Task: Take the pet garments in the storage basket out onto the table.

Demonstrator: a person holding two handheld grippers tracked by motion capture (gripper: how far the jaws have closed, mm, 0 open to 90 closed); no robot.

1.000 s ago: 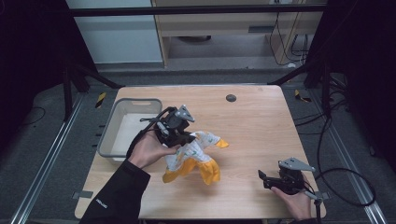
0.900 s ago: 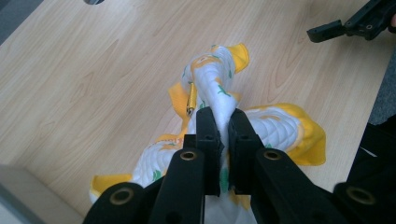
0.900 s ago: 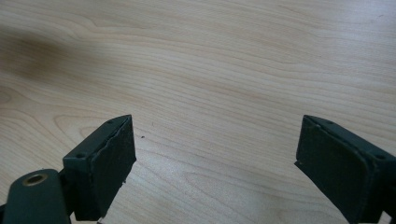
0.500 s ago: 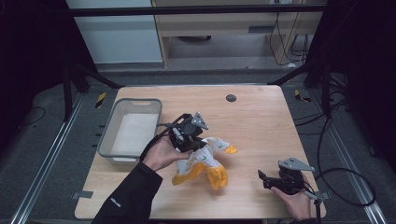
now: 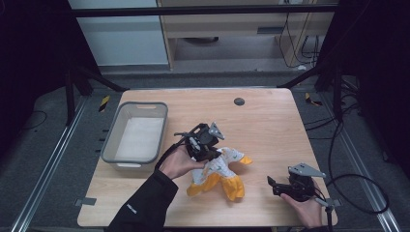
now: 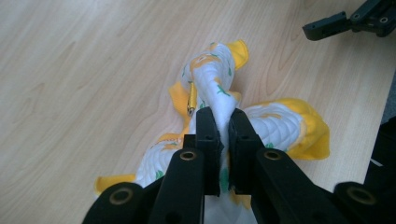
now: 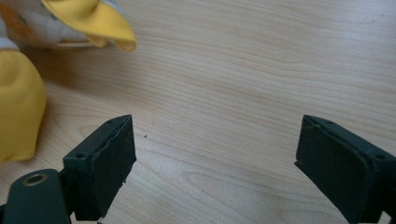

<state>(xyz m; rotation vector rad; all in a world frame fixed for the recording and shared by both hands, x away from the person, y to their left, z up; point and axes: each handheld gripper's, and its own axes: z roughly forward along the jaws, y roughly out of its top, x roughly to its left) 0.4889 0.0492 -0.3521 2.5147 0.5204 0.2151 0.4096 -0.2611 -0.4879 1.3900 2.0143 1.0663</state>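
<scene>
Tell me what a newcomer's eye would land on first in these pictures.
The bright yellow and white cloth lies bunched near the middle of the wooden table, and the left gripper is shut on a fold of it. To the right, near the table's front edge, the right gripper waits with its jaws open on bare wood. A grey bin sits at the table's left side.

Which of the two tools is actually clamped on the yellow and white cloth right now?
The left tool: its jaws are shut on a fold of the cloth. The right tool rests open on the table, beside the cloth, gripping nothing.
</scene>
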